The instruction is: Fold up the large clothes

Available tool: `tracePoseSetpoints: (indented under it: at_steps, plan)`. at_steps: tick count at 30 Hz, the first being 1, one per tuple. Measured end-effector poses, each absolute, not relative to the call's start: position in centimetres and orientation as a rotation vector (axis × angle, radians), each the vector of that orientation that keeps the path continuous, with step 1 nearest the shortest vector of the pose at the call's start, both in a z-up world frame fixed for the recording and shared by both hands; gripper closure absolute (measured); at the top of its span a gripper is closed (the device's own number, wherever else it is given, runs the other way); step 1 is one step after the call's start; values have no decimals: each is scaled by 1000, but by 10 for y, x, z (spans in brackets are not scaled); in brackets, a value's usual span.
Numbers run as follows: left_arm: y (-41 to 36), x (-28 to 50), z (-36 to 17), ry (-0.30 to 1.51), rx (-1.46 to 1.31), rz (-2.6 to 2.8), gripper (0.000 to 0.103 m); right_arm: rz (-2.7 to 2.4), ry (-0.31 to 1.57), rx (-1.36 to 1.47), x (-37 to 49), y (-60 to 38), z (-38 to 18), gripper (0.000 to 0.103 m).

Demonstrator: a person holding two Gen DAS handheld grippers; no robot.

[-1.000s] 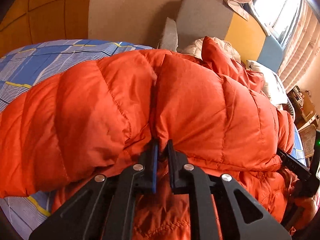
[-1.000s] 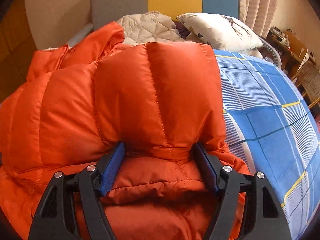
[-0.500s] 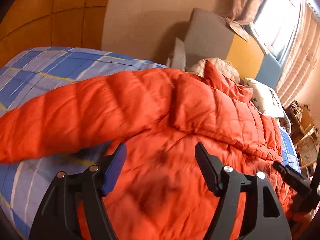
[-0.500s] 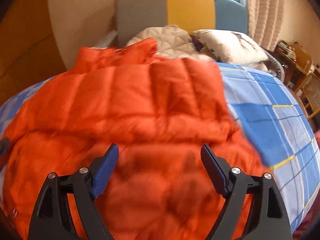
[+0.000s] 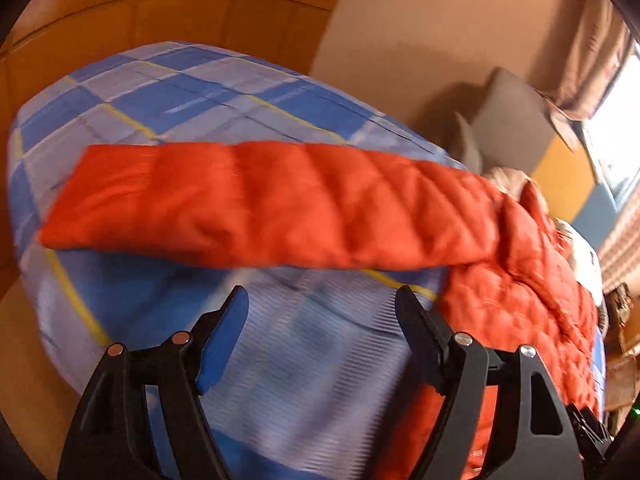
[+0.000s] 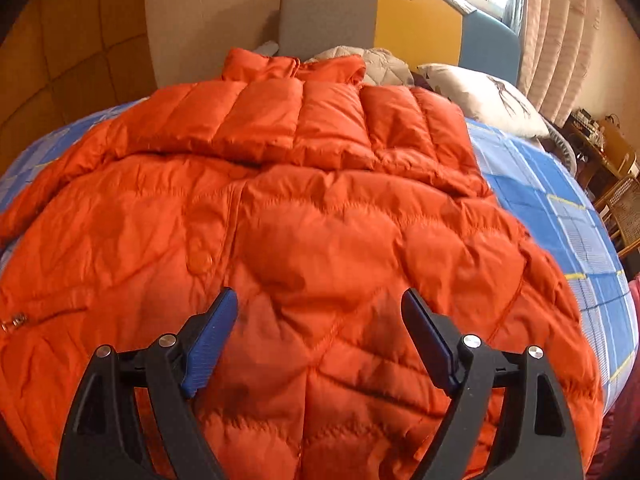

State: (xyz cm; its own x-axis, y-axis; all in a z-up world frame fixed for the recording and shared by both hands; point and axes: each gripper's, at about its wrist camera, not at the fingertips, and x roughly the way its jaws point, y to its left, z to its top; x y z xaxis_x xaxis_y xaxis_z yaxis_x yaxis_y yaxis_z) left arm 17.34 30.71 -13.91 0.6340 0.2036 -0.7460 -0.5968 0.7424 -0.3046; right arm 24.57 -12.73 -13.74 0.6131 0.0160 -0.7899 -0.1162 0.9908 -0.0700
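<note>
An orange down jacket [image 6: 320,232] lies spread on the bed, collar toward the headboard. One quilted sleeve [image 6: 312,128] is folded across its chest. In the left wrist view the other sleeve [image 5: 260,200] stretches out to the left over the blue checked sheet [image 5: 160,104], with the jacket body [image 5: 520,300] at the right. My left gripper [image 5: 321,294] hovers over bare sheet below that sleeve, its jaws opening with nothing between them. My right gripper [image 6: 318,296] hangs open above the jacket's lower front, holding nothing.
A grey, yellow and blue headboard [image 6: 400,20] backs the bed, with a beige quilt [image 6: 384,64] and a white pillow [image 6: 480,96] in front of it. Wood panelling [image 5: 160,8] runs along the left. Wicker furniture [image 6: 624,200] and curtains [image 6: 560,20] stand at the right.
Both grippers have let go of the jacket folds and drawn back. The left one swung left off the jacket to over bare sheet. The folded parts now lie flat.
</note>
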Motion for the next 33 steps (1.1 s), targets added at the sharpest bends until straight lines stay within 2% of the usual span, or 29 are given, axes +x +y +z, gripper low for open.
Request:
tracePoseSetpoints:
  at_steps: [7,10,15,17,19,20,22,25,33]
  plan:
    - [353,153,-148,759,-583,562,26,61,921,-92,244,-134,-150,16]
    - [373,151,-154,761,-615,579,29,56,918,-116,242,-130,-152,16]
    - [387,155,-164,786,-602,589,48,47,915,-144,241,-127,-155,15]
    - [386,162,-167,799,-573,581,63,44,916,-158,241,-125,-156,15]
    - [383,166,-168,802,-538,577,70,42,916,-164,241,-124,-157,15]
    - [383,168,-168,802,-530,570,81,41,916,-165,241,-125,-157,15]
    - [379,173,-168,804,-506,553,91,40,917,-169,241,-124,-158,15]
    - [375,178,-163,788,-475,541,96,41,920,-163,242,-125,-159,15]
    - [355,185,-121,648,-459,424,97,39,924,-161,242,-125,-160,15]
